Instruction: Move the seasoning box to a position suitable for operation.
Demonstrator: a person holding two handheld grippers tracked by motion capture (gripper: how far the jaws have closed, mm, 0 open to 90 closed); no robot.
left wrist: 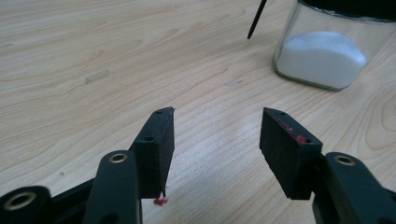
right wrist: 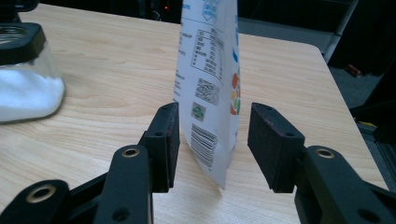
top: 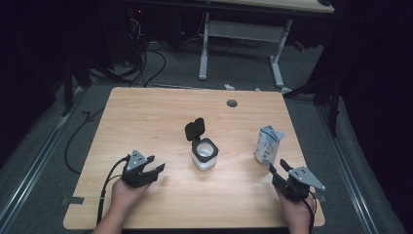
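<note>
A white printed pouch (right wrist: 210,88) stands upright near the right edge of the wooden table (top: 160,112), and it is what I am going for. My right gripper (right wrist: 212,140) is spread, its two black jaws either side of the pouch's lower corner; I cannot tell whether either one touches it yet. To grip it well, I judge I should push a little further in so the pads meet the flat printed faces rather than the thin edge seam, then close gently so the bag does not crumple or tip.

Left of the pouch, near the table's middle, sits a glass jar (top: 204,156) partly filled with white powder, its black hinged lid (top: 195,128) flipped up and open. The pouch and jar stand well apart.

My left gripper (top: 146,170) rests low over the table's near left, jaws spread and holding nothing, pointed toward the jar. I expect it could steady the jar during pouring.
</note>
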